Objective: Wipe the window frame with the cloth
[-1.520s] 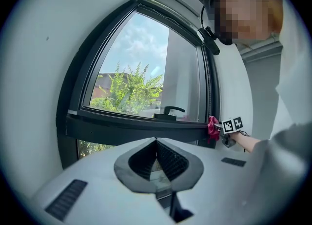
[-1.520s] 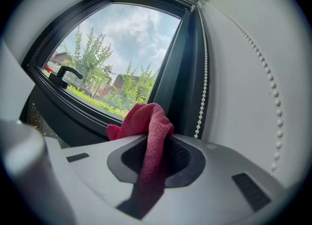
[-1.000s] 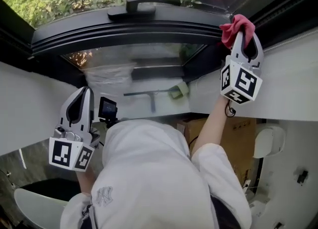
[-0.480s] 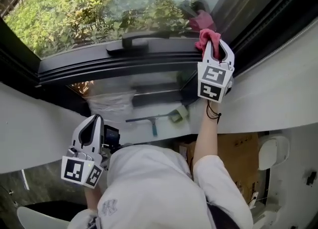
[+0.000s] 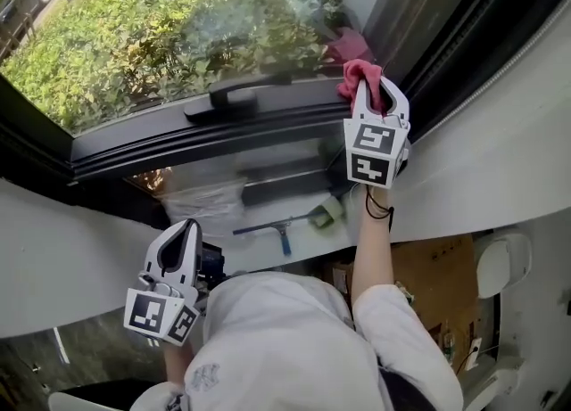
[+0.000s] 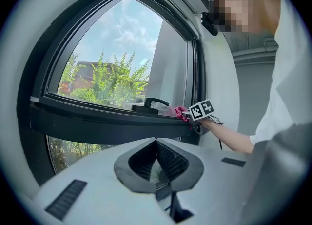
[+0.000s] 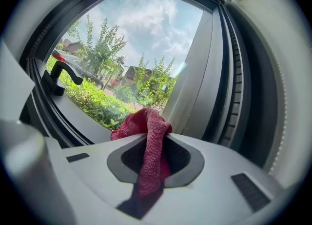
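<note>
My right gripper (image 5: 370, 90) is clamped tight on the red cloth (image 5: 358, 74); in the right gripper view the cloth (image 7: 148, 143) runs up between both pads and bunches out past the tips; the bunched end presses on the top ledge of the dark window frame (image 5: 169, 140), close to the right-hand corner where the upright meets it. A second ago I was further right, in that corner; half a second ago I had come some way along; now I am a little closer again to the black window handle (image 5: 235, 94), though still well apart from it; the handle (image 7: 59, 76) sits at the far left of the right gripper view.

My left gripper (image 5: 185, 238) has stayed low beside my body through all of this, tips pointing up toward the glass; its jaws (image 6: 156, 156) are closed tip to tip with nothing between them; from its view I can see my other gripper (image 6: 200, 110) and the cloth on the ledge.

Below the frame, on the white sill (image 5: 80, 240), a squeegee (image 5: 273, 226) lies flat with a pale green sponge (image 5: 327, 211) just beside its right end; neither has shifted.
</note>
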Motion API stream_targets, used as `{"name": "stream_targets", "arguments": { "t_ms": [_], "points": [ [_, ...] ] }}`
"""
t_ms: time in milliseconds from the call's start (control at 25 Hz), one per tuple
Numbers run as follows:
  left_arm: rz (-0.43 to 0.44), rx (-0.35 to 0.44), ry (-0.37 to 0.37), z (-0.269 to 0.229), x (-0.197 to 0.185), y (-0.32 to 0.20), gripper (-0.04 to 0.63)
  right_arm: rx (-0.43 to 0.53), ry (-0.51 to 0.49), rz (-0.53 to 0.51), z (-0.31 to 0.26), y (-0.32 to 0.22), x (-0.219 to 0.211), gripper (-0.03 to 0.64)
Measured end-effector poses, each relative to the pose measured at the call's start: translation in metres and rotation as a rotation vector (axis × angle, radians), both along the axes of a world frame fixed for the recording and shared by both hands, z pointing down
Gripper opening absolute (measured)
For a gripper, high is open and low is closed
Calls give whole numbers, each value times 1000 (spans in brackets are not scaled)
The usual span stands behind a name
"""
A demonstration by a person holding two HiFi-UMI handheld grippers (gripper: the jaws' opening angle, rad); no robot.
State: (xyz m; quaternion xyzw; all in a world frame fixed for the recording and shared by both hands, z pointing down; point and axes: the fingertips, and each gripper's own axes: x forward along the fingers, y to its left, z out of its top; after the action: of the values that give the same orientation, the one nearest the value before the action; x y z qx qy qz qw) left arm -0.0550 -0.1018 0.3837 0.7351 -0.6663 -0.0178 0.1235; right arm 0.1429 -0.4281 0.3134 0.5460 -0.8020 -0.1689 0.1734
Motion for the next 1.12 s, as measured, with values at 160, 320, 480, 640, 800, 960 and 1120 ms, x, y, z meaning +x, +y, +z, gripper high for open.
{"name": "stream_targets", "arguments": {
  "t_ms": [160, 320, 480, 640, 800, 960, 1120],
  "points": [
    [56, 0, 4, 3, 12, -6, 9, -41, -3, -4, 2, -1, -2, 64],
    [104, 4, 12, 5, 25, -11, 9, -94, -8, -20, 4, -3, -5, 64],
    [138, -8, 21, 9, 36, -12, 9, -134, -4, -50, 6, 2, -14, 64],
    [162, -14, 27, 11, 42, -12, 9, -131, 7, -77, 6, 12, -26, 64],
    [176, -12, 35, 13, 44, -8, 9, -127, 20, -88, 6, 16, -34, 64],
    [171, -14, 40, 14, 41, -2, 9, -141, 18, -84, 7, 17, -38, 64],
    [172, -13, 38, 13, 37, 6, 9, -151, 8, -75, 7, 17, -40, 64]
  ]
}}
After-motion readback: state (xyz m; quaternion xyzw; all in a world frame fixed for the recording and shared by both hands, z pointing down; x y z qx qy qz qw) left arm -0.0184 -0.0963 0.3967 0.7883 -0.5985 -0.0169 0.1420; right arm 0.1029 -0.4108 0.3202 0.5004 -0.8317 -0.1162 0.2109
